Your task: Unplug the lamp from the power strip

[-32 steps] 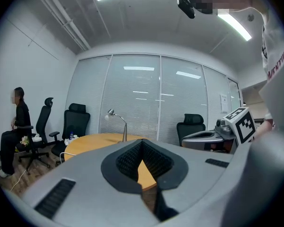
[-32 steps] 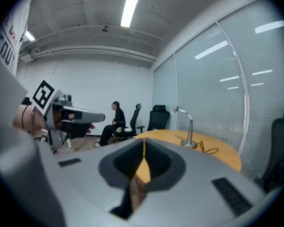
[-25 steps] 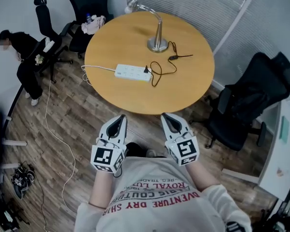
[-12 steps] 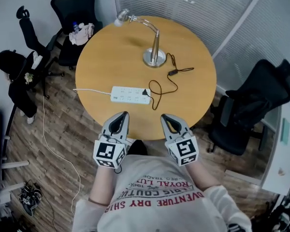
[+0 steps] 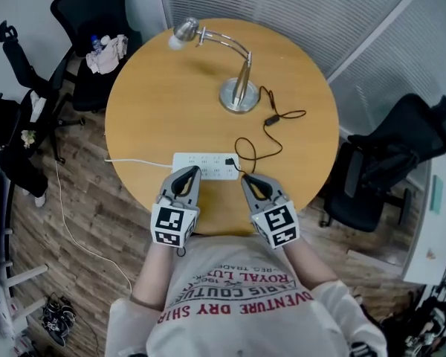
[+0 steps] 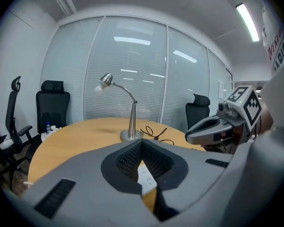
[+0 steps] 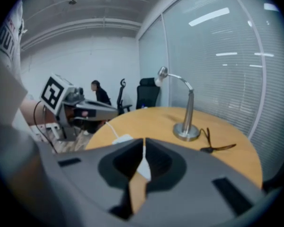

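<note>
The looped cord (image 5: 270,120) crowds the power strip (image 5: 204,166); tabletop (image 5: 149,103) left of the lamp (image 5: 238,95) lies open.

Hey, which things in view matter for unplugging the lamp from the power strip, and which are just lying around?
For the job:
lamp
black cord
plug
power strip

Lying about:
office chair
cloth and bottle on another chair
shoes on the floor
</note>
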A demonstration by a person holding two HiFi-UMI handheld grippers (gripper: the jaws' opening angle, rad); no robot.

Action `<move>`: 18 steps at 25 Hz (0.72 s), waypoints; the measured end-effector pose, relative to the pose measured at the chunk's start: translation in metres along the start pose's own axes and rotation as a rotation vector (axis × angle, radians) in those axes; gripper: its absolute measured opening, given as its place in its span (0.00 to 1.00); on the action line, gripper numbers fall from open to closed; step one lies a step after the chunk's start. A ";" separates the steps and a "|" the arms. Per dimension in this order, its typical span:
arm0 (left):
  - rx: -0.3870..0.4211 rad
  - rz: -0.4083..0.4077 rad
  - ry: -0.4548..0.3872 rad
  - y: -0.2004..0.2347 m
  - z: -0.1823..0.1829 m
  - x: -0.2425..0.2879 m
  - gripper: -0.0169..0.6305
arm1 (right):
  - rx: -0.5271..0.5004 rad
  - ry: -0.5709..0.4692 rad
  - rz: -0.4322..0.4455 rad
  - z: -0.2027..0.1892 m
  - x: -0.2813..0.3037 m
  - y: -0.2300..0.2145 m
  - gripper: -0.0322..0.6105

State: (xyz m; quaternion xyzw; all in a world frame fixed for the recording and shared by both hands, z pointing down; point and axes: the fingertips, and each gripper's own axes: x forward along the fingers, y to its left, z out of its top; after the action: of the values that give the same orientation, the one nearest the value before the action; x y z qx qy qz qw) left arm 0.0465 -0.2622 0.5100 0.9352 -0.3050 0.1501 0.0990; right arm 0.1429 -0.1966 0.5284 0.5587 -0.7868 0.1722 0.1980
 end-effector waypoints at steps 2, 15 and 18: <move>0.050 -0.021 0.042 0.005 -0.012 0.015 0.07 | -0.012 0.068 0.018 -0.010 0.015 -0.002 0.10; 0.259 -0.167 0.290 0.006 -0.106 0.095 0.07 | -0.227 0.448 0.134 -0.061 0.082 -0.015 0.31; 0.280 -0.197 0.366 0.006 -0.126 0.104 0.07 | -0.278 0.525 0.163 -0.068 0.094 -0.018 0.31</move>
State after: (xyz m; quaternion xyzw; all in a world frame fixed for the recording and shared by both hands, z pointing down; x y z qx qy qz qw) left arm 0.0953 -0.2886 0.6643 0.9223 -0.1654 0.3475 0.0365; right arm 0.1401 -0.2445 0.6352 0.3976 -0.7670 0.2166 0.4545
